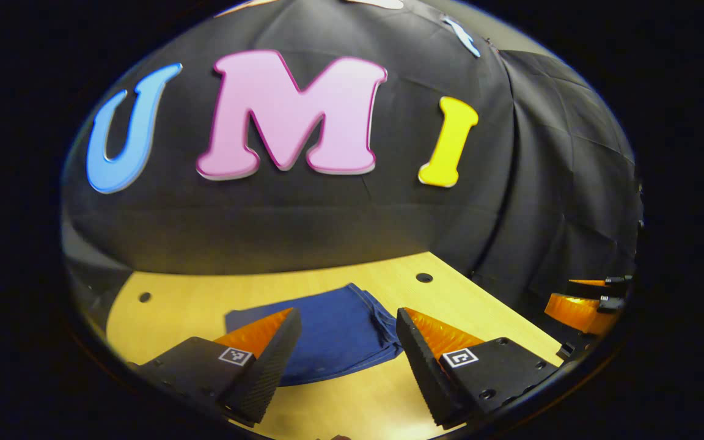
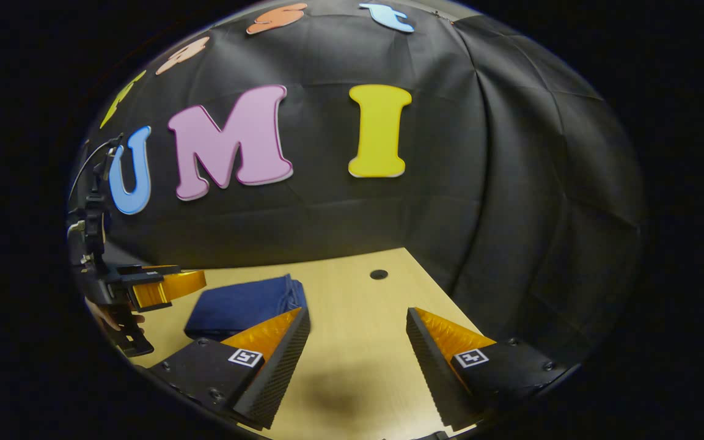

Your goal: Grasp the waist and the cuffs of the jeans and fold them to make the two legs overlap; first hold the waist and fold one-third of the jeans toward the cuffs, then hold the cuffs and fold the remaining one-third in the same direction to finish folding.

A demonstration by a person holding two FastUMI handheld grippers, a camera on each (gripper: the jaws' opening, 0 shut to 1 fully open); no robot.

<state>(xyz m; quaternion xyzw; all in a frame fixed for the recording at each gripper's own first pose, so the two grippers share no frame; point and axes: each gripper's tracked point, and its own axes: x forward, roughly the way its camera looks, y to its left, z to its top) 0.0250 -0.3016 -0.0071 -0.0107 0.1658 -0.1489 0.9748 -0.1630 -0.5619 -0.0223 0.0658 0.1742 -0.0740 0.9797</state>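
Note:
Dark blue jeans (image 1: 333, 333) lie folded into a compact stack on the light wooden table (image 1: 205, 299). In the left gripper view my left gripper (image 1: 346, 342) hovers above the near side of the stack, open, with nothing between its fingers. In the right gripper view the folded jeans (image 2: 242, 308) sit at the left, beyond my left finger. My right gripper (image 2: 358, 342) is open over bare table to the right of the stack. The left gripper (image 2: 156, 287) appears far left in the right gripper view, above the table beside the jeans. The right gripper (image 1: 584, 302) shows at the right edge of the left gripper view.
Black cloth walls close in the table at the back and right. Round holes (image 1: 424, 277) (image 1: 144, 297) pierce the tabletop near its far corners. A hand (image 2: 113, 321) holds the left gripper's handle at the left edge of the right gripper view.

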